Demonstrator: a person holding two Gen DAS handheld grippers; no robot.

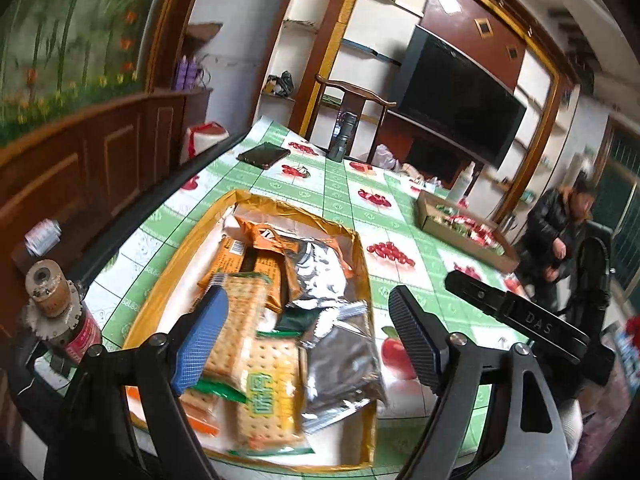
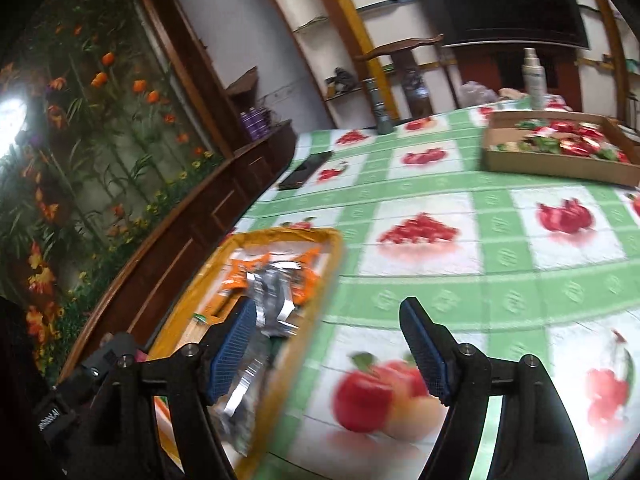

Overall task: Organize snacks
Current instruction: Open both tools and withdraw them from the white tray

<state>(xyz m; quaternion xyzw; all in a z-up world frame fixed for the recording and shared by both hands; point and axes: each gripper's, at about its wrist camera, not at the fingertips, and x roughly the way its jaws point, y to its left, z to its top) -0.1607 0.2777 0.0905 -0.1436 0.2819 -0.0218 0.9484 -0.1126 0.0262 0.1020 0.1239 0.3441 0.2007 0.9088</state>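
A gold-rimmed box on the fruit-print tablecloth holds snack packets: cracker packs, orange packets and silver foil packets. My left gripper is open and empty, hovering above the box with the cracker packs between its fingers. The box also shows in the right wrist view, blurred, at lower left. My right gripper is open and empty above the box's right rim and the tablecloth. Part of the right gripper shows at the right of the left wrist view.
A brown cardboard tray with red and green wrapped snacks sits at the table's far right. A dark phone, a grey flashlight and a white spray bottle stand on the far side. A wooden chair and seated person are beyond.
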